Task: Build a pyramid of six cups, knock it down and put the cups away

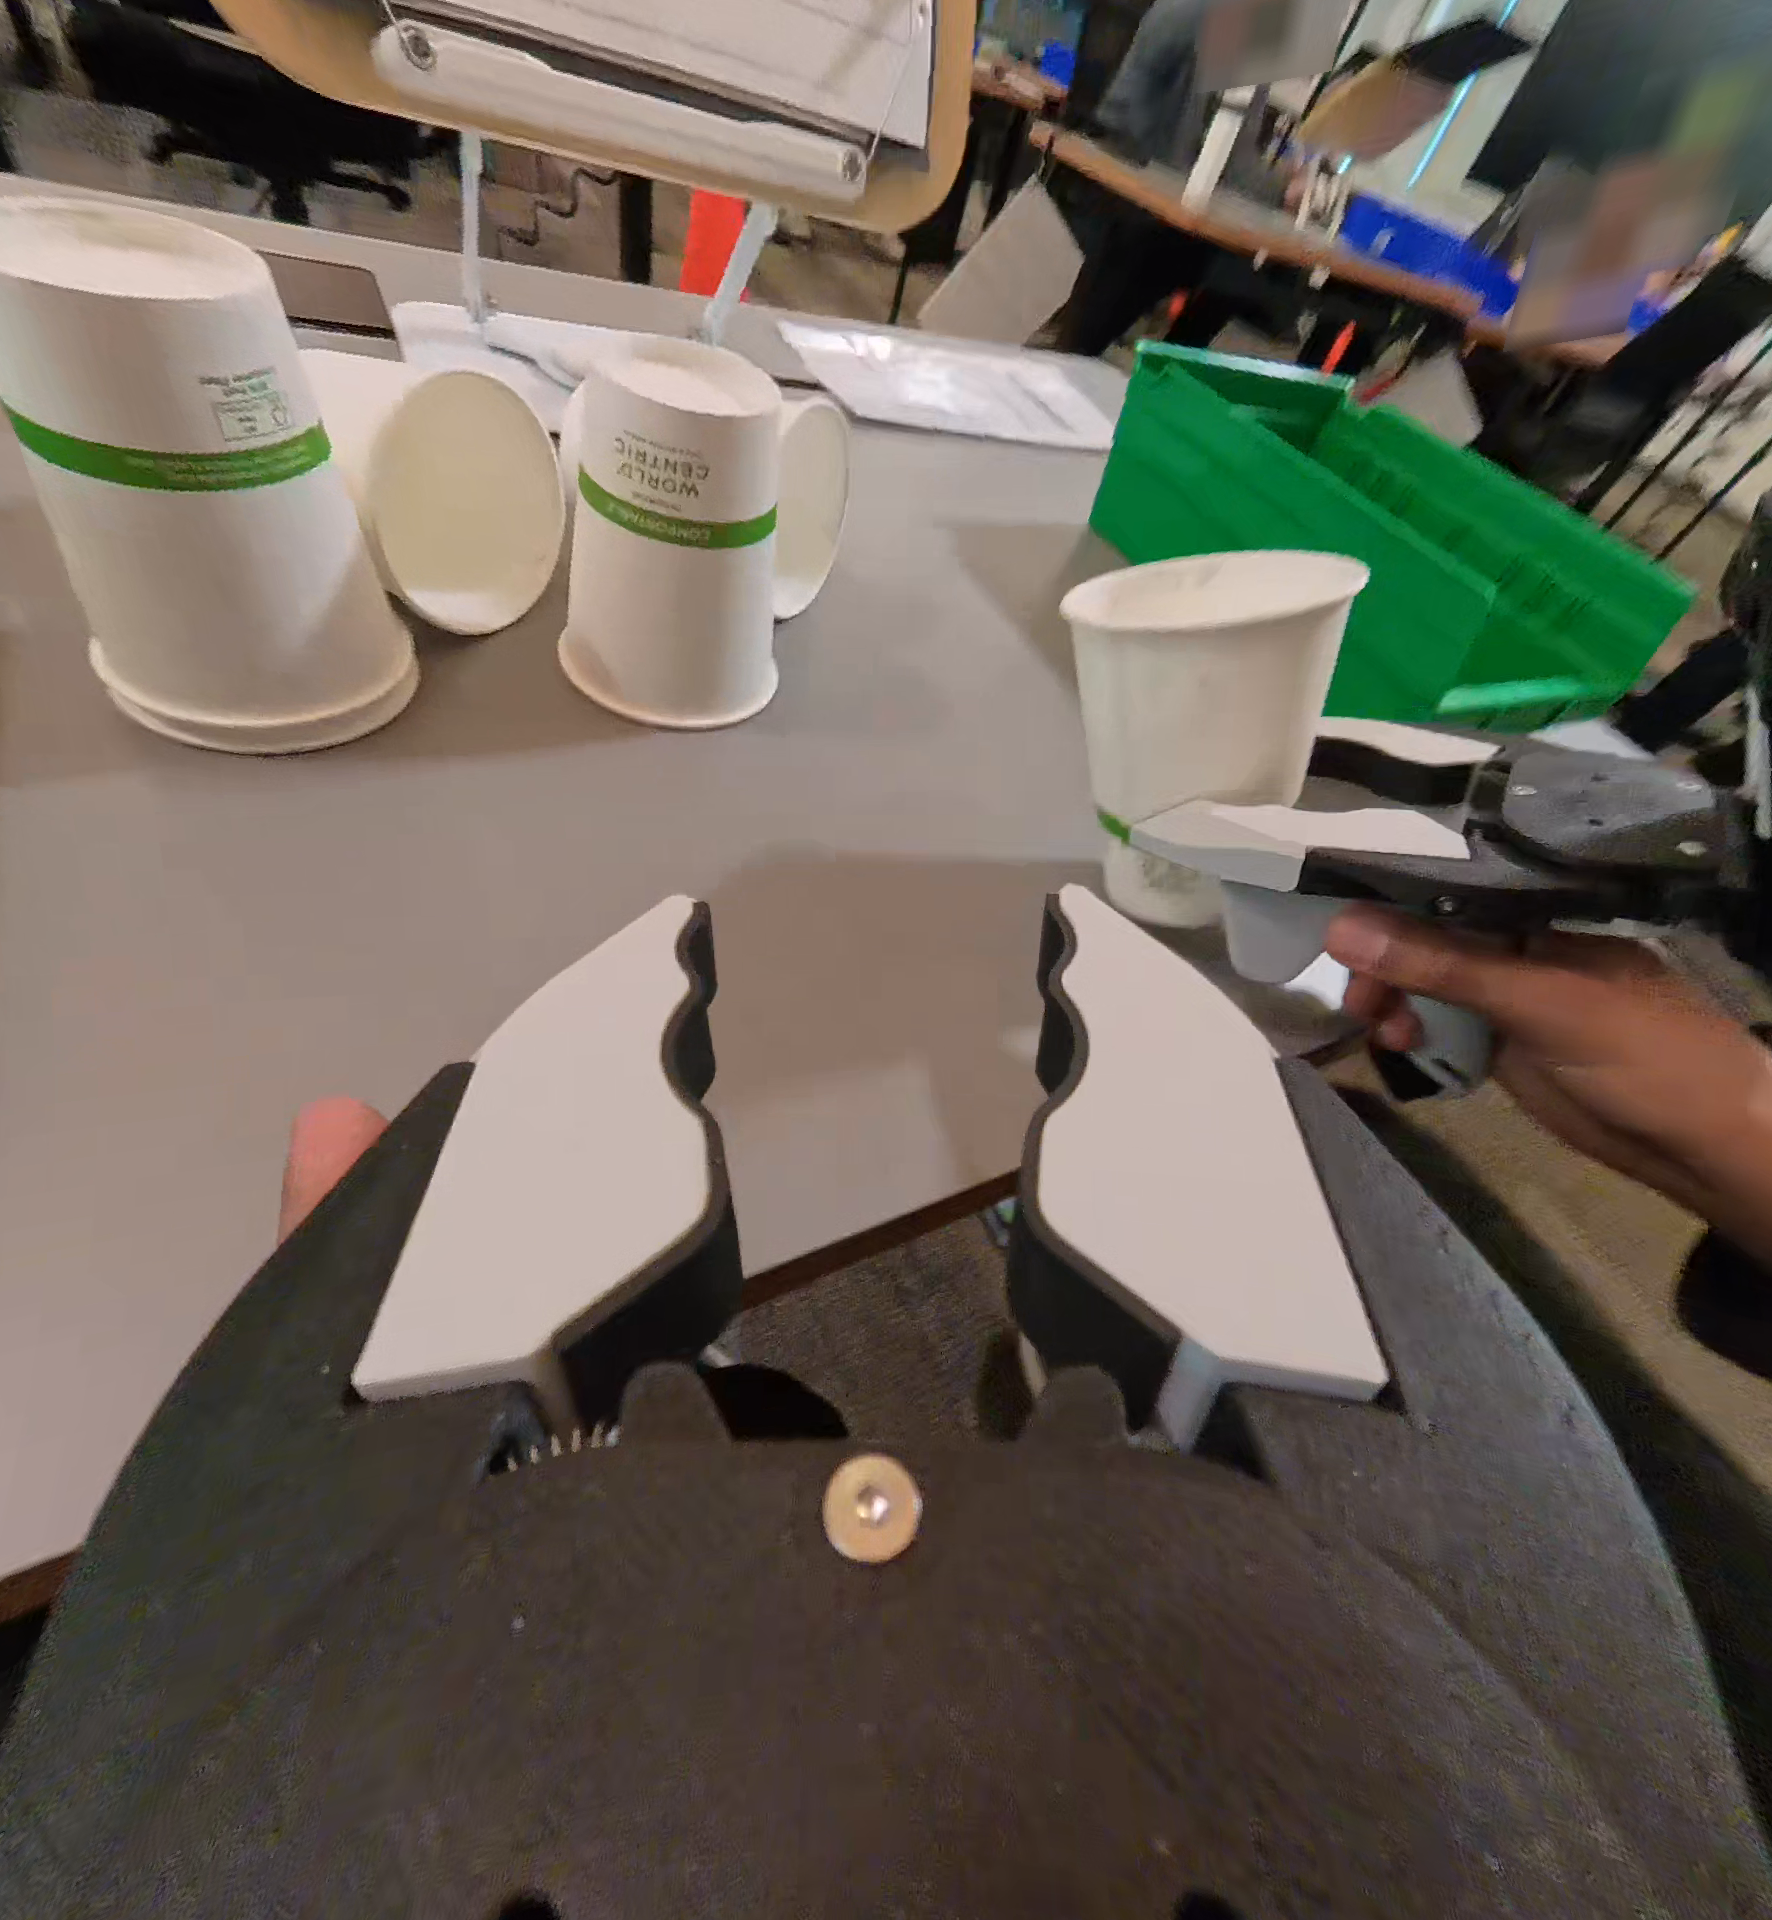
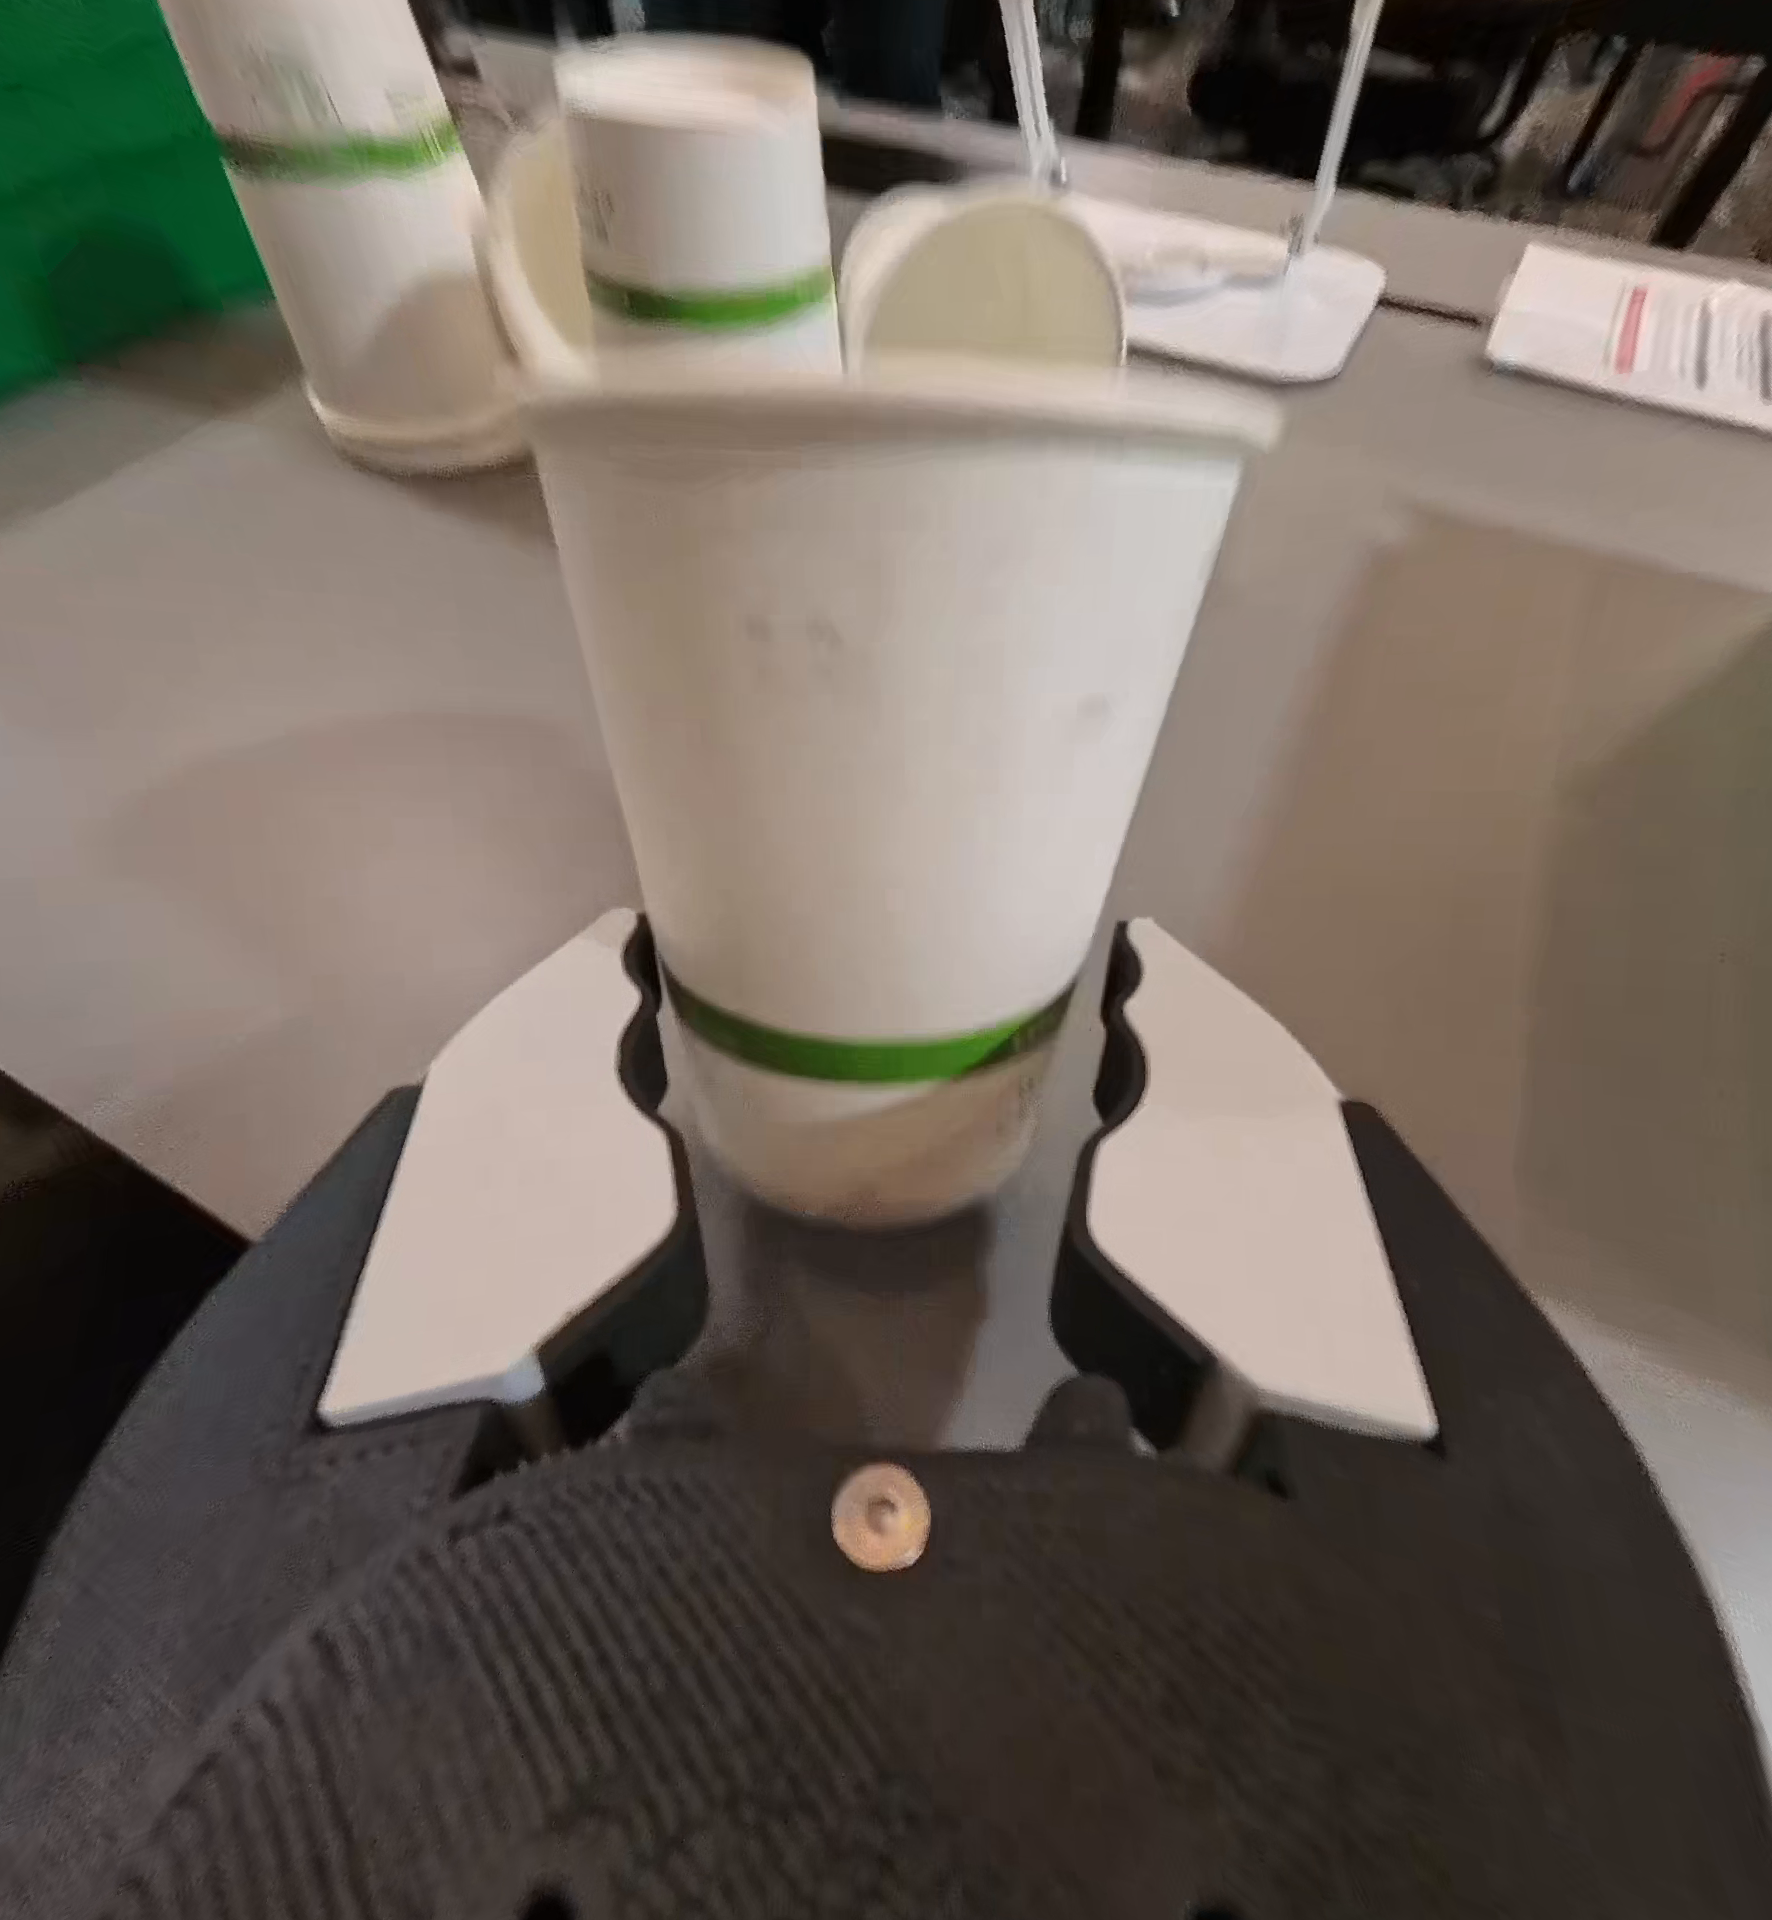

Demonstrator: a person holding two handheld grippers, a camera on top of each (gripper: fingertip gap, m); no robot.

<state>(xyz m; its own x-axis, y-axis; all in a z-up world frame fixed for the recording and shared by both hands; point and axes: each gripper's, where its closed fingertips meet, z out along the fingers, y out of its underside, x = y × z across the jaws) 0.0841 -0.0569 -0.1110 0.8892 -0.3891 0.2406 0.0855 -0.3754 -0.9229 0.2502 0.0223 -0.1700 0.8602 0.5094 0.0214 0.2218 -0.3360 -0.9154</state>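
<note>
— Where's the cup?
— My right tongs [image 2: 887,1023] clasp an upright paper cup [image 2: 887,707] at its green band, above the desk [image 2: 290,727]. Light, crushable, I reckon. Left tongs [image 1: 877,997] gape, empty.

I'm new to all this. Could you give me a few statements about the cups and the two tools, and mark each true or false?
1. The right tool grips an upright paper cup. True.
2. The left tool holds a cup. False: it is open, holding nothing.
3. The tall cup stack stands upside down. True.
4. The storage bin is blue. False: green.
5. Every cup on the grey table stands. False: some lie sideways.
</note>
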